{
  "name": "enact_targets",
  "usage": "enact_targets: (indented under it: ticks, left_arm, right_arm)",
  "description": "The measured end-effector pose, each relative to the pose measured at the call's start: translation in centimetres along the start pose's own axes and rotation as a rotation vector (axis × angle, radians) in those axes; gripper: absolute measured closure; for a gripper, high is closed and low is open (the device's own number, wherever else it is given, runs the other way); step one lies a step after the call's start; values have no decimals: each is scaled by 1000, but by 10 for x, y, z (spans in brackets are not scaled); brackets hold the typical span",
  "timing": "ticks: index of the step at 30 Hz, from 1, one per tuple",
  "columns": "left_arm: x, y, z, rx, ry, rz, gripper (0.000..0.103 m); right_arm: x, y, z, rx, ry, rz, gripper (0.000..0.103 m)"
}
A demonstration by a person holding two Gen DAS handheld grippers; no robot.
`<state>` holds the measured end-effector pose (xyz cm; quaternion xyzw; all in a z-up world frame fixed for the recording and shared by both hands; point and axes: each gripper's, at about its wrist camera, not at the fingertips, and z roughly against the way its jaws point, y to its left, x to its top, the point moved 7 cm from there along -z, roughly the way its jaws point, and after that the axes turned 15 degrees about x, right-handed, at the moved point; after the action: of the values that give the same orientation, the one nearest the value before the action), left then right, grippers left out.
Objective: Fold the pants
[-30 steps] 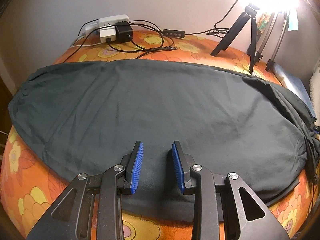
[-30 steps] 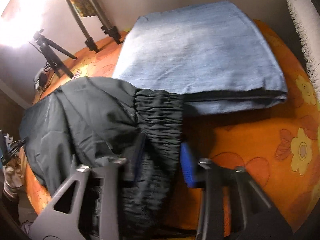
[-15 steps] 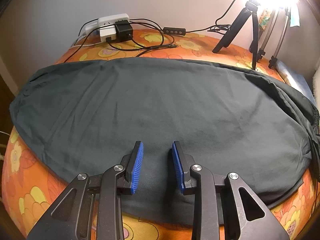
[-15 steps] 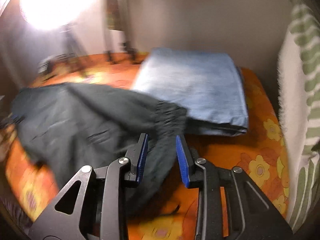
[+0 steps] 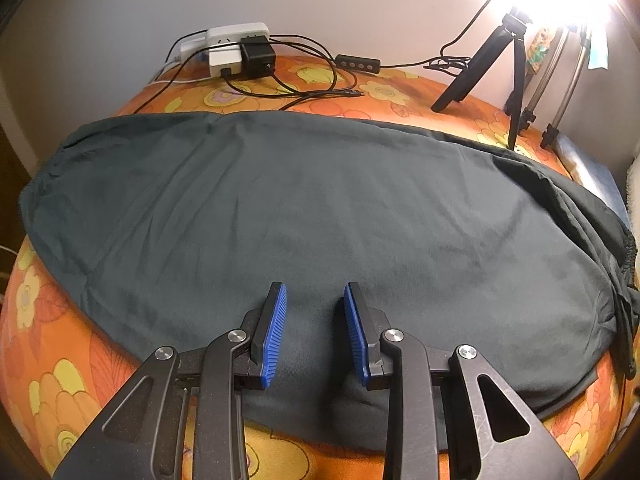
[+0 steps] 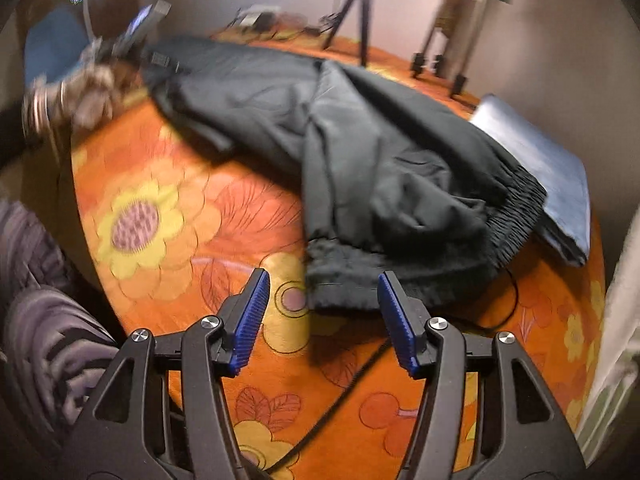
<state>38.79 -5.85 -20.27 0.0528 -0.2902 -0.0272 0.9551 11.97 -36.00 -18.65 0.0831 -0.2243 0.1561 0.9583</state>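
The pants [image 5: 304, 216] lie lengthwise across the floral bed [image 6: 168, 224], waistband [image 6: 516, 216] touching folded jeans [image 6: 544, 160]. The left gripper [image 5: 314, 332] is narrow, apparently pinching nothing; the right gripper [image 6: 320, 316], just widened, hangs empty. A hasty regrab could bunch the waistband.

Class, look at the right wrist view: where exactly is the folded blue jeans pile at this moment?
The folded blue jeans lie at the right edge of the orange flowered cover, just behind the elastic waistband of the dark pants, near the wall.

pants [image 5: 320, 208] on bedspread [image 5: 56, 384], tripod [image 5: 496, 64] behind
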Motion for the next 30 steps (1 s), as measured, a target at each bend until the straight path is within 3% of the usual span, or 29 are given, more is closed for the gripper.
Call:
enact_targets:
  ticks: [8,10,13,18,24,30]
  left_arm:
    - [-1,1,0,2,-1,2,75]
    - [0,1,0,3,-5,-2,75]
    - [-1,0,0,6,-8,-9,75]
    - [-2,-1,1,10,-12,-24,75]
    - [-1,-1,4,7,-21,-24,75]
    - [2,0,18,18,-58,-43,75]
  right_arm:
    - [4,0,-25,-126,98,117,46]
    - [3,-6,-27,-153,128,118,70]
    - [6,-12,-23,-137,131,93,88]
    - [27,-30,5,-219,77,107,91]
    - [70,-89,48,-387,-19,65,91]
    - [88,-159,42,-480,14,12,91]
